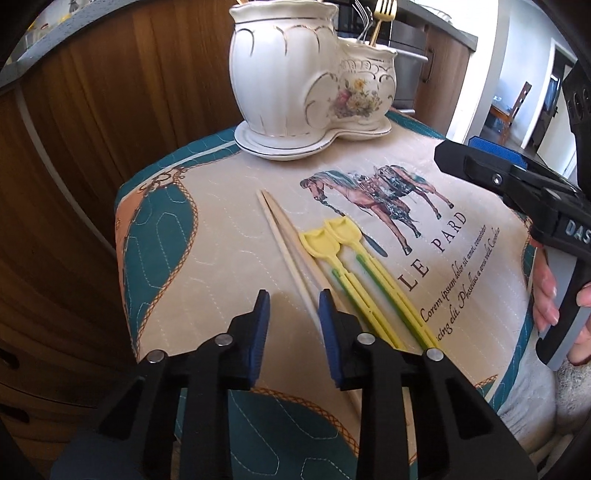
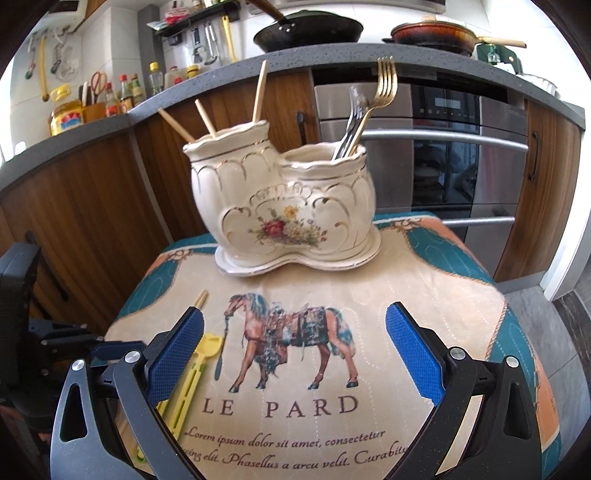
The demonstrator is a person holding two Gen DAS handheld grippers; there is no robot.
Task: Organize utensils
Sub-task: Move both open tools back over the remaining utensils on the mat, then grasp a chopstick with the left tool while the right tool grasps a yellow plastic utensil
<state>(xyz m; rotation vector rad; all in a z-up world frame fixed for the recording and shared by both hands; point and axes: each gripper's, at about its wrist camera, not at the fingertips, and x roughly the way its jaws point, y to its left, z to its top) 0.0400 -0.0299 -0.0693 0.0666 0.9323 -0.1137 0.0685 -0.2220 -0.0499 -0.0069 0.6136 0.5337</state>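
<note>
A white ceramic two-pot utensil holder (image 1: 295, 81) (image 2: 284, 206) stands at the far side of the cloth-covered table (image 2: 443, 280). Its taller pot holds wooden chopsticks (image 2: 258, 92); the lower pot holds forks (image 2: 369, 107). Two wooden chopsticks (image 1: 284, 236) and yellow plastic utensils (image 1: 343, 254) (image 2: 199, 365) lie on the cloth. My left gripper (image 1: 293, 302) is open and empty, low over the near ends of the loose chopsticks. My right gripper (image 2: 295, 332) is wide open and empty above the horse print; it also shows in the left wrist view (image 1: 491, 173).
Wooden cabinets (image 1: 92, 147) stand behind and to the left of the table. An oven (image 2: 443, 155) is behind the holder. A counter above carries pans (image 2: 306, 29) and bottles (image 2: 66, 110). The table edge drops off at left and right.
</note>
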